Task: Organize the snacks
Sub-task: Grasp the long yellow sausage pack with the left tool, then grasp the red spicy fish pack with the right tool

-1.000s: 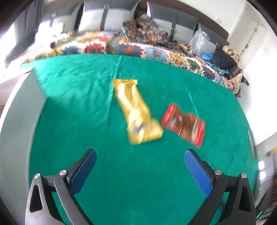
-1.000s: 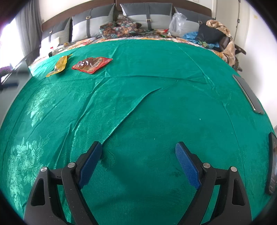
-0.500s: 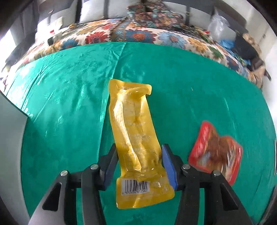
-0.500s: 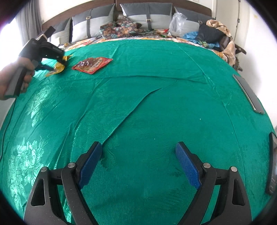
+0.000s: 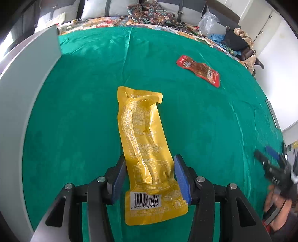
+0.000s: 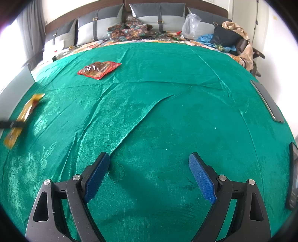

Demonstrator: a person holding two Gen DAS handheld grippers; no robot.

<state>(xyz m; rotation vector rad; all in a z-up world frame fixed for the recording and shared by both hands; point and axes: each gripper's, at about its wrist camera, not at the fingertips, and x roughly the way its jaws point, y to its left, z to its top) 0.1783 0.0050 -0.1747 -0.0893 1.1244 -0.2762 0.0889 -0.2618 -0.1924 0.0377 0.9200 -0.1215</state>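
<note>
My left gripper [image 5: 149, 176] is shut on a long yellow snack pouch [image 5: 143, 141], gripping it near its barcode end and holding it lifted over the green cloth [image 5: 83, 115]. The pouch also shows blurred at the far left of the right wrist view [image 6: 22, 119]. A red snack pouch [image 5: 199, 69] lies flat on the cloth, far right of the yellow one; it shows in the right wrist view [image 6: 99, 69] at the upper left. My right gripper [image 6: 149, 176] is open and empty, low over the cloth.
A grey-white box wall [image 5: 28, 83] stands along the cloth's left side. Pillows [image 6: 158, 16], a plastic bag [image 6: 191, 24] and clothes lie on the bed behind. Dark flat devices [image 6: 268, 102] lie at the cloth's right edge. The right gripper shows blurred in the left view [image 5: 273, 167].
My left gripper closed on the yellow pouch, then lifted it and carried it back and left, away from the red pouch. My right gripper has not moved.
</note>
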